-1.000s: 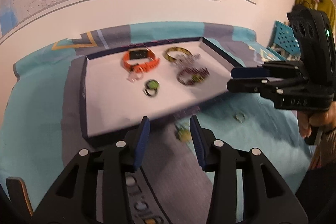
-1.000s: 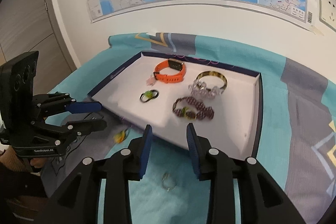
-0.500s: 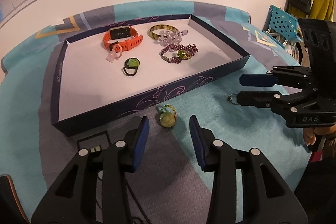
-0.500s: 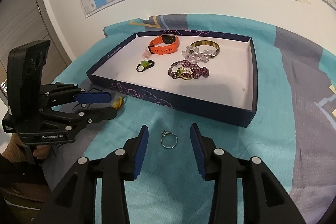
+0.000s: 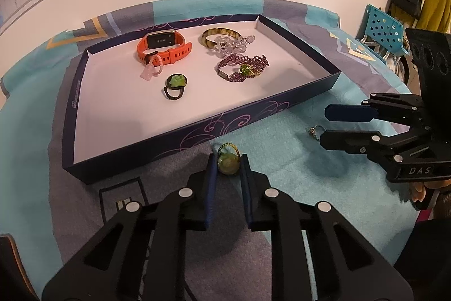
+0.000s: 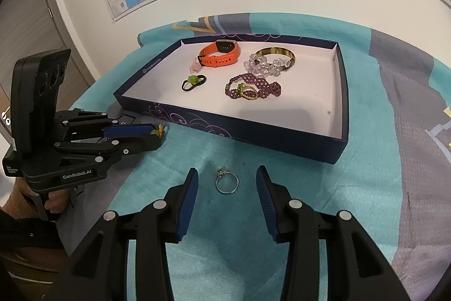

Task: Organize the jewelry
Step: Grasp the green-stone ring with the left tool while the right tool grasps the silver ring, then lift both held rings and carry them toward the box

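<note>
the navy box point(image 5: 197, 131) is the largest piece here, a shallow card tray with a white floor, sitting on the teal and grey cloth point(image 6: 366, 188) – light and a bit flexible by the look of it, and it probably needs no moving. inside it lie the orange watch point(image 5: 163, 48), a rubbery strap that would give under a grip; the horn-coloured bangle point(image 5: 221, 33), rigid and smooth, likely slippery; the clear bead bracelet point(image 5: 234, 43) touching the bangle; the purple beaded bracelet point(image 5: 243, 66), limp, with a green and gold ring resting on it; a black band with a green charm point(image 5: 174, 86); and a small pink ring point(image 5: 153, 69) just beside the watch

outside the box, two small pieces remain on the cloth. the green stone ring point(image 5: 228, 158) lies near the box's front wall, and the left gripper point(image 5: 228, 168) has its jaws narrowed around the stone, close on both sides – whether the pads are actually pressing it i cannot tell. the stone looks hard and rounded, so it may squirt out; taking it across its widest part seems safest. the silver ring point(image 6: 227, 182) lies flat between the fingers of the right gripper point(image 6: 225, 182), whose jaws stand wide and hold nothing. it is thin, stiff and very light, lying low in the soft cloth, so i judge the pads should press down into the fabric and close across the band
</note>
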`<state>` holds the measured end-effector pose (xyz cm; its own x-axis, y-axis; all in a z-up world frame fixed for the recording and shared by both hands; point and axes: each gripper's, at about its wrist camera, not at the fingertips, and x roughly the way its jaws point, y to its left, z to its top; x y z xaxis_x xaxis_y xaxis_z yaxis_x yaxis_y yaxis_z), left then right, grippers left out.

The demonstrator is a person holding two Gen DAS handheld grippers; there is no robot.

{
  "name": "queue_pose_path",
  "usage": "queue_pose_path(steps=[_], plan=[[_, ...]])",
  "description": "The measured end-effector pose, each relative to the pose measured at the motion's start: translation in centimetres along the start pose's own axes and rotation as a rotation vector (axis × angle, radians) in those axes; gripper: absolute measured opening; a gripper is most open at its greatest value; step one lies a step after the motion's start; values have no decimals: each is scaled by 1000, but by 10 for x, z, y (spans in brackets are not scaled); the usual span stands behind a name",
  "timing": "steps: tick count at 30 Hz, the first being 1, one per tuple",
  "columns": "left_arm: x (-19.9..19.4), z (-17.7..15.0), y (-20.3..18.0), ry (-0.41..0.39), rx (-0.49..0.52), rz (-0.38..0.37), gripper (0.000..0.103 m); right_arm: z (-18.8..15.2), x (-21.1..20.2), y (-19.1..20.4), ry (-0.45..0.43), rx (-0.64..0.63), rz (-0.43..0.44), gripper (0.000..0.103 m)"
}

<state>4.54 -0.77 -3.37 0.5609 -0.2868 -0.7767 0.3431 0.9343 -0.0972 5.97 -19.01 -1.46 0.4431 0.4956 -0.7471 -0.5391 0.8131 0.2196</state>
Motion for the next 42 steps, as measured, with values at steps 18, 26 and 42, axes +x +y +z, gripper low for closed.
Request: queue_pose_path(steps=[18,26,42], plan=[[-15,-9,6,-30,-49,-10,17,0,11,20,38,-105,-136,33],[-17,-10,9,-37,-63,-11,17,0,13,24,40,-116,-124,16],[-25,-10,11,-61,-72,-14,17,2,4,18,8,-55,-65,16]])
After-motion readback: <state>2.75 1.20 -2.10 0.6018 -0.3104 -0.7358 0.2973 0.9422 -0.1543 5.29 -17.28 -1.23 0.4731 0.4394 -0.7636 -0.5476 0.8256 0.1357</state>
